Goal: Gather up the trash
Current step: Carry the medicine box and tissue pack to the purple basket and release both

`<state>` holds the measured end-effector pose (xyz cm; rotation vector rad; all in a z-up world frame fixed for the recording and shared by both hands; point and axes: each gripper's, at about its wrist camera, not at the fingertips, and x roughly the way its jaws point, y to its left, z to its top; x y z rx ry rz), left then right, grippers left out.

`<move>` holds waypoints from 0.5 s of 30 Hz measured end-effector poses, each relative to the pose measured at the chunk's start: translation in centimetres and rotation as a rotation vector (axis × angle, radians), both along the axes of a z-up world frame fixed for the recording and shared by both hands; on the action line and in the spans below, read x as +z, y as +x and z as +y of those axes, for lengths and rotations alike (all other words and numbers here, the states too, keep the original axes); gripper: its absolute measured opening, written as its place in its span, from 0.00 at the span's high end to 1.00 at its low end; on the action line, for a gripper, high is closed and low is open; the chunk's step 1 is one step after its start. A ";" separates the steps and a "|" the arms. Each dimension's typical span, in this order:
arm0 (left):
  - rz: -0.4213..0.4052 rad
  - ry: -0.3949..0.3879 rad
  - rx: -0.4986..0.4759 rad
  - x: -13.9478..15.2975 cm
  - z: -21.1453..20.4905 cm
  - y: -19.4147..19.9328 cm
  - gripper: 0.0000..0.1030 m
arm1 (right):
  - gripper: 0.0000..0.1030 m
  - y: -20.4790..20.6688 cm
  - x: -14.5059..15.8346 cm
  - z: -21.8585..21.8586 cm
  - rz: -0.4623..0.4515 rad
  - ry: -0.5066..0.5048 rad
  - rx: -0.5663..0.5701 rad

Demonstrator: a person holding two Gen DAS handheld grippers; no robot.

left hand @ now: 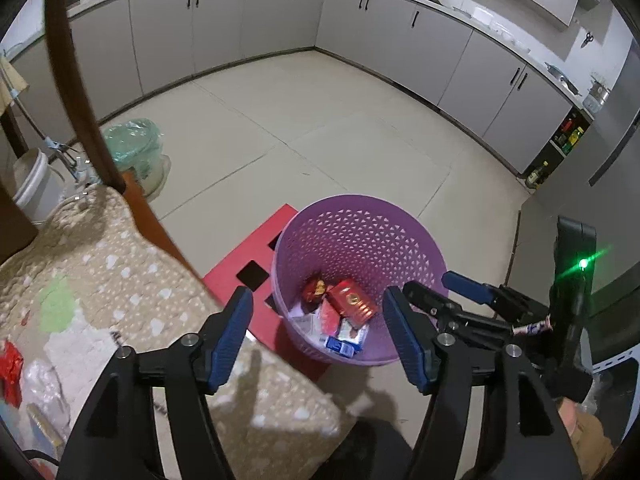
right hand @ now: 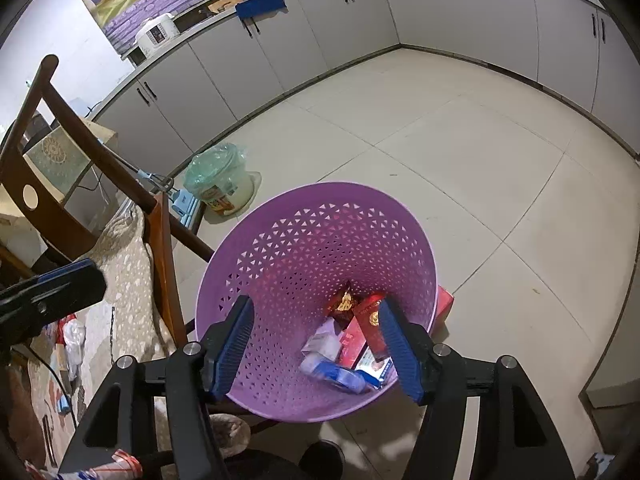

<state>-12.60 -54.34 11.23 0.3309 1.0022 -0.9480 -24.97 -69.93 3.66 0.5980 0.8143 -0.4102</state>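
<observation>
A purple perforated basket [left hand: 360,236] stands on the floor with several pieces of trash at its bottom, among them a red packet [left hand: 354,300] and a blue packet [left hand: 340,346]. My left gripper [left hand: 320,336] hangs open above its near rim, nothing between the pads. In the right wrist view, my right gripper [right hand: 318,348] is open over the same basket [right hand: 304,248], with the red packet [right hand: 360,332] and the blue packet [right hand: 336,374] lying below. The right gripper [left hand: 444,290] also shows at the basket's right edge, and the left gripper [right hand: 60,288] at far left.
A red flat box [left hand: 256,256] lies under the basket. A beige patterned cloth [left hand: 100,280] at left carries a red wrapper [left hand: 10,368] and clear plastic [left hand: 40,384]. A wooden chair [right hand: 160,240], a green-bagged bin [left hand: 136,148] and grey cabinets [left hand: 260,20] surround open floor tiles.
</observation>
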 end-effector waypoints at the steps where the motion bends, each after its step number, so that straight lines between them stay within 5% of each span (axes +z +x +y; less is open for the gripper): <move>1: -0.007 0.001 0.005 0.1 0.5 -0.1 0.34 | 0.33 0.0 0.1 0.3 0.002 -0.001 0.001; 15: -0.057 -0.013 0.190 2.0 14.5 0.7 0.30 | 0.29 1.2 2.9 6.6 -0.018 -0.045 0.098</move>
